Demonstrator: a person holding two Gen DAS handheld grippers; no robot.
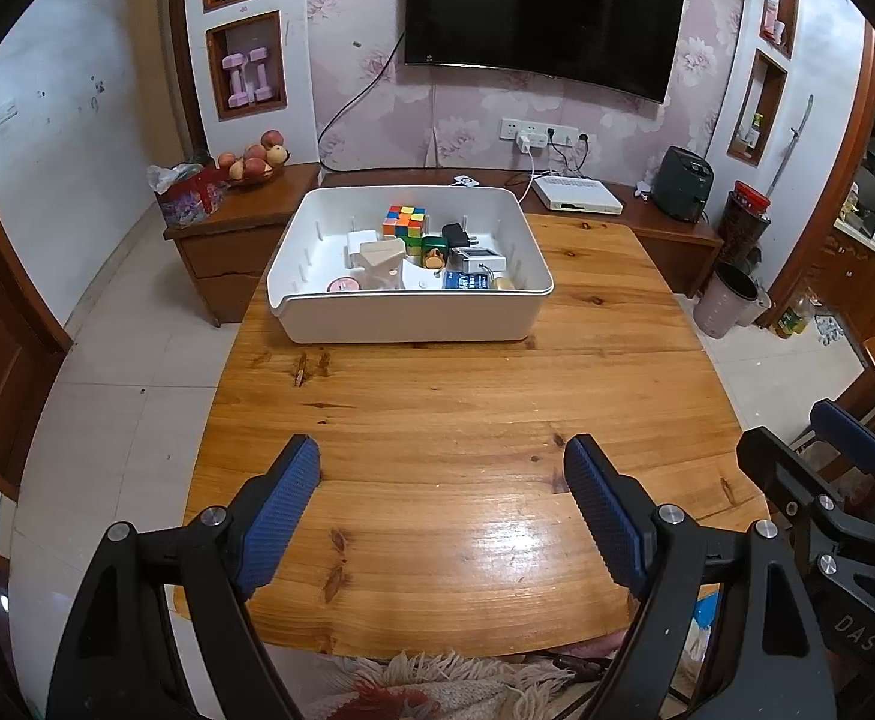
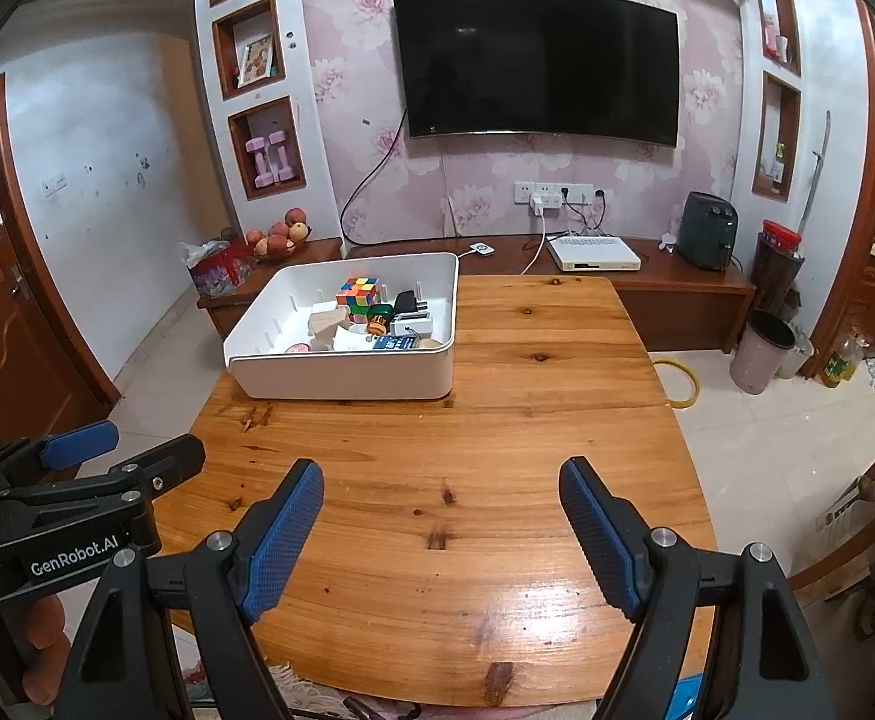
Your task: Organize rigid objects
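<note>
A white plastic bin (image 1: 407,315) (image 2: 341,381) stands at the far end of the wooden table (image 1: 437,420) (image 2: 497,420). Inside it lie a colourful puzzle cube (image 1: 404,222) (image 2: 357,291), a black plug adapter (image 1: 455,234) (image 2: 405,302), a beige block (image 1: 382,253) (image 2: 326,319), a small green and gold item (image 1: 435,252) (image 2: 379,318), a blue card (image 1: 466,282) and other small items. My left gripper (image 1: 443,468) hovers open over the near table, nothing between its blue pads. My right gripper (image 2: 442,492) is likewise open and empty, well short of the bin.
A low wooden cabinet (image 2: 647,294) runs along the wall behind the table, with a fruit bowl (image 1: 254,165), a white set-top box (image 2: 593,255) and a dark appliance (image 2: 707,231). A television (image 2: 536,60) hangs above. A bin (image 2: 761,354) and a yellow ring (image 2: 680,384) are on the floor to the right.
</note>
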